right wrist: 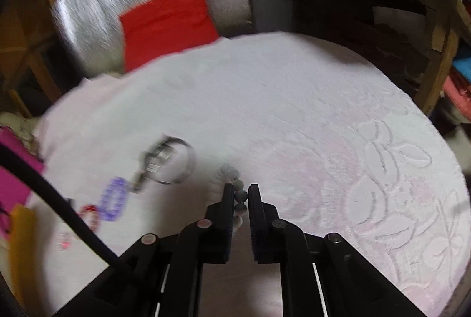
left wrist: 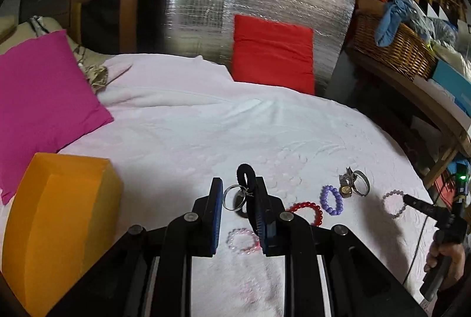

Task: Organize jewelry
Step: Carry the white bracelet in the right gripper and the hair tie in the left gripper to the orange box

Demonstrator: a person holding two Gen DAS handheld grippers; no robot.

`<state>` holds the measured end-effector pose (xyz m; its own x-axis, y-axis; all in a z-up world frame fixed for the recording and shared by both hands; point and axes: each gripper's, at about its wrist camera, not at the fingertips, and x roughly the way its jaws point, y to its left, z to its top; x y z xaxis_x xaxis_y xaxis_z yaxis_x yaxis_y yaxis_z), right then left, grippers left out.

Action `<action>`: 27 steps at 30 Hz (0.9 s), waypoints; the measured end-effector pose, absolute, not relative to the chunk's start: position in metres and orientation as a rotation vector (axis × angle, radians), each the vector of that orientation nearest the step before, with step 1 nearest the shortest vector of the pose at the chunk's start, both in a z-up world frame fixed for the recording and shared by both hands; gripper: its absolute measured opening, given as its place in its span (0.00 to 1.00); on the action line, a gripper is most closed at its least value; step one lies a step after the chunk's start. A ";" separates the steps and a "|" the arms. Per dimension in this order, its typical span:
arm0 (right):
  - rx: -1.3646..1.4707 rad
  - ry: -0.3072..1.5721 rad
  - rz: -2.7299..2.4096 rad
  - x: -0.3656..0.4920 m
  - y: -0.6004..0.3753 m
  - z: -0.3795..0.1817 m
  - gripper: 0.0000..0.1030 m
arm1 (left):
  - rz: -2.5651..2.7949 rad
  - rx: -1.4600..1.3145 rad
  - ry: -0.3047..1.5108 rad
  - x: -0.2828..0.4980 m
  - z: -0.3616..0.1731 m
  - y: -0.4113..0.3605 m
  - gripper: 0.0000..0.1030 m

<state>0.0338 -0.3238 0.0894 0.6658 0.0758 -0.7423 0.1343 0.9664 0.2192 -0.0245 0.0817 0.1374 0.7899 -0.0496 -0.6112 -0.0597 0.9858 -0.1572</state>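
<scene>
Jewelry lies on a white bedspread point(left wrist: 206, 125). My left gripper point(left wrist: 238, 184) is open, its fingers on either side of a silver ring point(left wrist: 234, 197) tied to a black band point(left wrist: 246, 178). Below it lies a pale pink bead bracelet point(left wrist: 243, 241). To the right are a red bead bracelet point(left wrist: 307, 211), a purple bead bracelet point(left wrist: 332, 199), a wristwatch point(left wrist: 345, 188) and a silver bangle point(left wrist: 361, 182). My right gripper point(right wrist: 239, 191) is shut on a pale bead bracelet point(right wrist: 239, 194); the left wrist view shows it too point(left wrist: 394, 203).
An orange box point(left wrist: 59, 228) stands at the near left. A magenta pillow point(left wrist: 44, 105) lies behind it. A red cushion point(left wrist: 273, 52) leans on a silver foil panel point(left wrist: 250, 8). A wicker basket point(left wrist: 391, 43) sits on a wooden shelf at right.
</scene>
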 end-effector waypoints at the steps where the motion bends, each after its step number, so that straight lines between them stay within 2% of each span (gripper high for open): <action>1: 0.289 0.826 -0.005 0.029 -0.322 0.097 0.10 | 0.016 -0.178 0.657 -0.027 0.138 0.085 0.21; 15: 0.381 0.716 0.140 0.002 -0.299 0.146 0.10 | 0.101 -0.236 0.609 -0.053 0.153 0.122 0.21; 27: 0.329 0.689 0.453 -0.020 -0.163 0.184 0.10 | 0.286 -0.245 0.594 -0.116 0.159 0.185 0.21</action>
